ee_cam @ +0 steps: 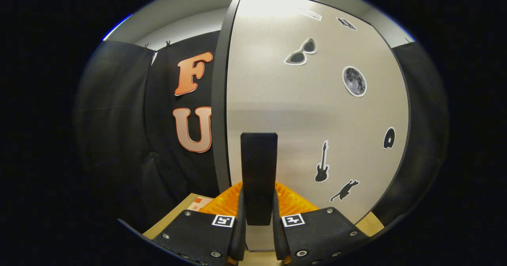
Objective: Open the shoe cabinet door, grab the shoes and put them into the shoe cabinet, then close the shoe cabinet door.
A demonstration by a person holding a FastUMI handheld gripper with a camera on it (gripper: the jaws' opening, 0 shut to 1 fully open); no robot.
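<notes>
We see our gripper (pixel 258 214) pinching the black handle (pixel 259 171) of the shoe cabinet door (pixel 317 111), one finger pressed on each side of it. The pale door stands at 12 o'clock ahead, with guitar (pixel 322 163) and moon (pixel 354 81) stickers toward 2 o'clock.

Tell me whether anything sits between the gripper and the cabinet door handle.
Nothing visible does. The gripper already has the tall black bar handle of the pale grey sticker-dotted shoe cabinet door between its two fingers, which flank it closely on both sides.
</notes>
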